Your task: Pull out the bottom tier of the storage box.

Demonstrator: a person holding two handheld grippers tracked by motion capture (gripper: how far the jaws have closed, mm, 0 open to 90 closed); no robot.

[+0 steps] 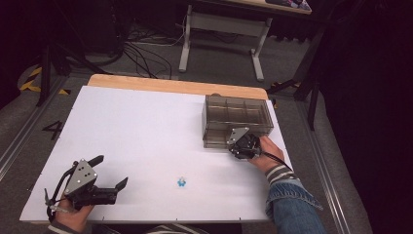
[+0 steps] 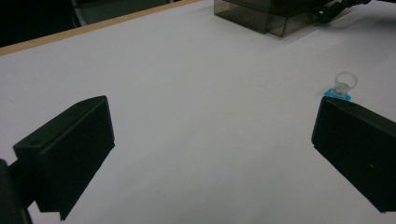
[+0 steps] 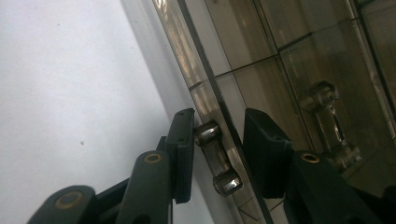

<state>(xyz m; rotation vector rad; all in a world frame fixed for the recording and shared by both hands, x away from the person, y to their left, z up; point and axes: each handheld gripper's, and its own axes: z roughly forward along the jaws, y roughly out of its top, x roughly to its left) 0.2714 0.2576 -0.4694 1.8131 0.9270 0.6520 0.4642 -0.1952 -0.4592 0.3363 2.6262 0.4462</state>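
Smoked plastic box [image 1: 237,119] sits at the far right part of your white worktop [image 1: 146,136], its compartments visible through the tinted top. On the box's near side is a small clear handle [image 3: 218,163], a short bar with a round knob at each end. Your right tongs [image 1: 242,145] are at that near side, and in the right gripper view the handle stands between the two black jaws: the left jaw is right at the upper knob, while the other jaw lies just across the edge of the tinted panel, a narrow gap from the handle. The jaws are drawn in fairly narrow around the handle; whether both pads truly press on it, I cannot tell. Your right hand [image 1: 265,155] rests just in front of the box, a striped cuff and denim sleeve [image 1: 292,207] behind it.

Nearer to you than the box, and left of it, a small blue-and-clear piece [image 1: 181,182] lies on the bare worktop, well apart from the box. It has a clear ring on top in the left gripper view [image 2: 344,87].

Farther left of the box again, your left tongs [image 1: 112,171] hover near the worktop's near left corner with jaws spread wide and nothing between them.
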